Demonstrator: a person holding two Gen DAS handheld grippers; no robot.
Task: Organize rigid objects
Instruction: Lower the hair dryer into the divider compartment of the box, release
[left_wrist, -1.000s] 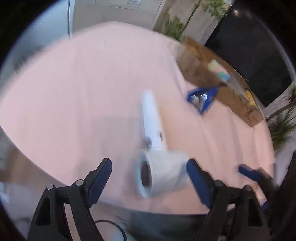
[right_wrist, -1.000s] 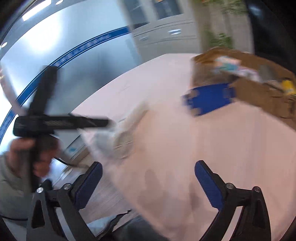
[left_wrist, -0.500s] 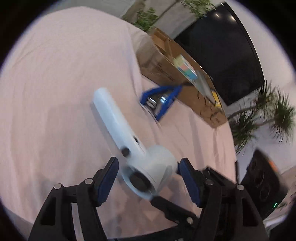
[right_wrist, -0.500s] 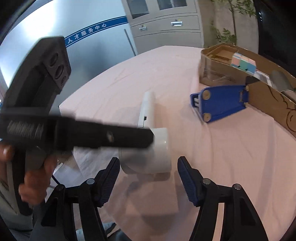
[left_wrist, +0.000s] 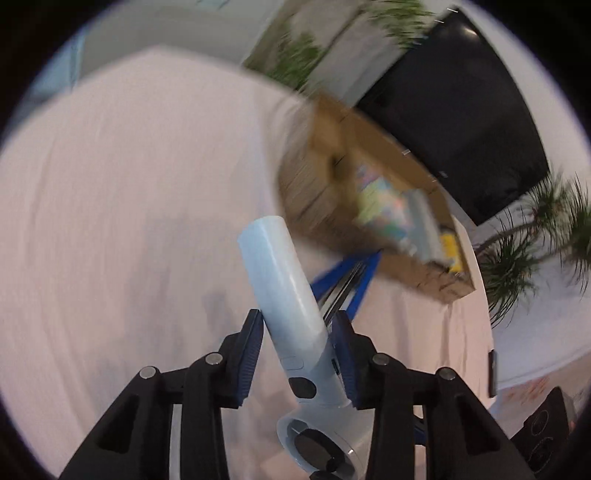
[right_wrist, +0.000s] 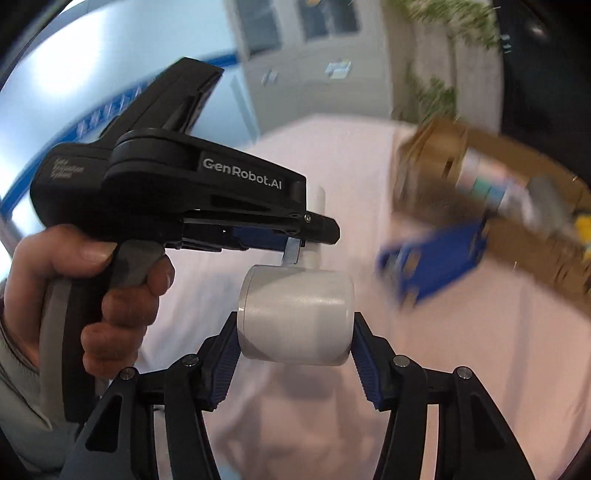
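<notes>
Item: white hair dryer (left_wrist: 284, 295), stiff, smooth, light I judged, held above the table (left_wrist: 110, 203); my left tongs (left_wrist: 297, 339) pinched its handle, my right tongs (right_wrist: 293, 343) its barrel.

Potted palms (left_wrist: 532, 240), dark screen (left_wrist: 454, 122), cabinets (right_wrist: 306, 62)

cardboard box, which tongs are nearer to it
Hard to separate: both tongs grip the same white hair dryer, left on its handle, right on its barrel, well short of the cardboard box.
</notes>
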